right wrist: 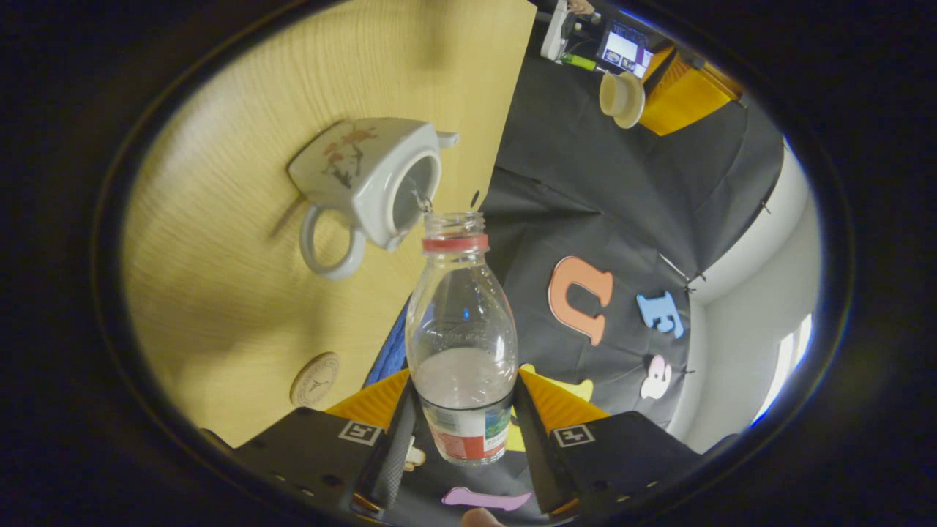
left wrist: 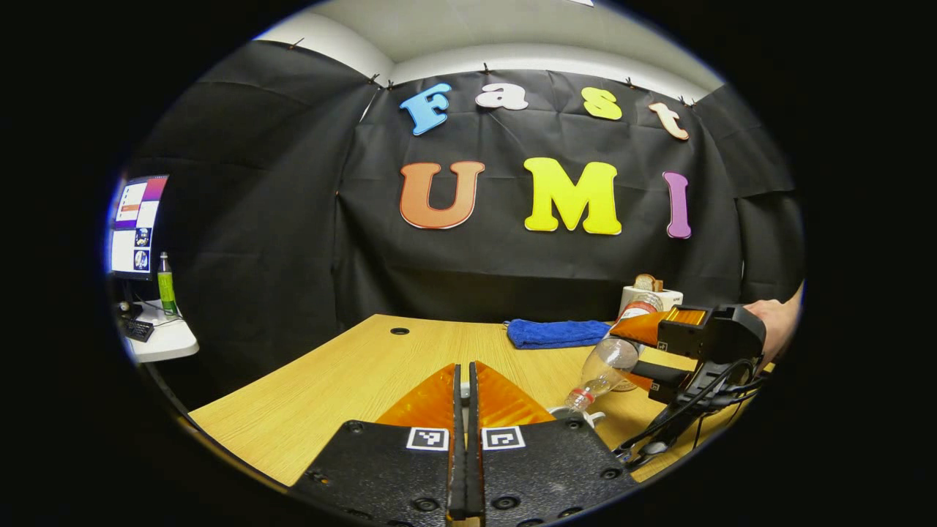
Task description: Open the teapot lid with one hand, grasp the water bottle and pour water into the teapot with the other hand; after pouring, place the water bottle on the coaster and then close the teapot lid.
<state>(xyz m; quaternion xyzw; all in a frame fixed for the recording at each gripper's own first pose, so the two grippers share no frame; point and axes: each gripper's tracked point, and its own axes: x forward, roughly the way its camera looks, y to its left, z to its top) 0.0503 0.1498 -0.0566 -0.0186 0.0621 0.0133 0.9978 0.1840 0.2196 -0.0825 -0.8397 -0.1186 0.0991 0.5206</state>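
A light wooden table (left wrist: 351,380) stands in a booth with black cloth walls. In the left gripper view, a blue cloth (left wrist: 556,333) lies folded near the far edge of the table, and a small white side table (left wrist: 165,338) with a screen (left wrist: 137,225) and a green bottle (left wrist: 167,284) stands off to the left. The left gripper (left wrist: 465,384) is at the bottom of that view with its two fingers pressed close together; something small and pale peeks out between them, but I cannot tell what it is. In the right gripper view, a white lid (right wrist: 622,97) hangs up high, held by the other gripper. The right gripper (right wrist: 463,410) is clamped on the water bottle (right wrist: 461,329), one finger on each side of its lower part. A hand (left wrist: 777,326) holds this gripper, seen in the left gripper view. The bottle is tipped over, its open mouth pointing down at the teapot (right wrist: 366,179). The teapot is white with a flower picture and a round handle, it sits on the table, and its top is open. A thin bit of water runs from the bottle mouth into the pot. A round coaster (right wrist: 315,379) lies flat on the table, apart from the teapot.
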